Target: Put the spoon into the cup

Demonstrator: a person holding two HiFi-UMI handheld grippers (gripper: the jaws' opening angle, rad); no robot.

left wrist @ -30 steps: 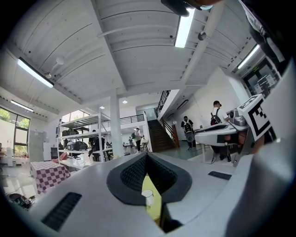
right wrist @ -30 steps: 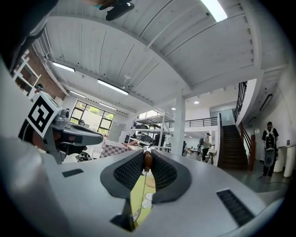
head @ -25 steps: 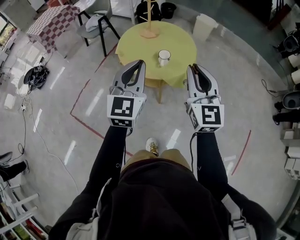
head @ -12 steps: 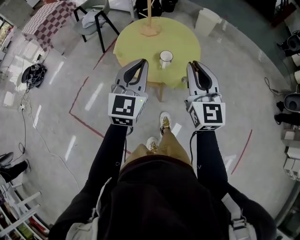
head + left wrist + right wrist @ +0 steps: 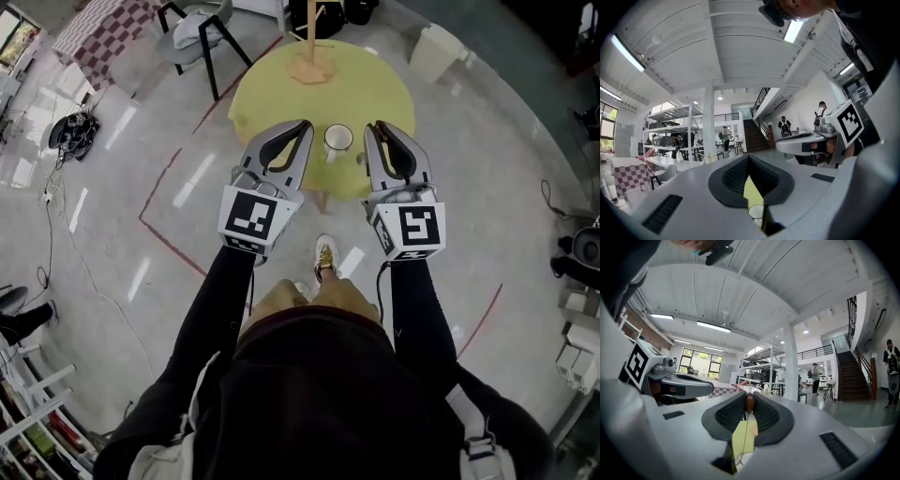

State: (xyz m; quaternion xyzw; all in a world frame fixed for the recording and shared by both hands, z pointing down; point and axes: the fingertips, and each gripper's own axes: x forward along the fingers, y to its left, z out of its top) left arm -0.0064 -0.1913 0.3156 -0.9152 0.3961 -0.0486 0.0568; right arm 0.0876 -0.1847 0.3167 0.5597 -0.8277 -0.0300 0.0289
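Spoon (image 5: 749, 403) in hand, cup (image 5: 337, 141) now close

Head view: left tool (image 5: 304, 126) and right tool (image 5: 371, 129) moved up to yellow surface (image 5: 281, 89), flanking cup.
Left gripper view: tool pressed together, empty.
Right gripper view: tool pinching spoon; looks ready for insertion.

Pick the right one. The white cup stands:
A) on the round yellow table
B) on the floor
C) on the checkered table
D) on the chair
A: the head view shows the white cup standing upright on the round yellow table.
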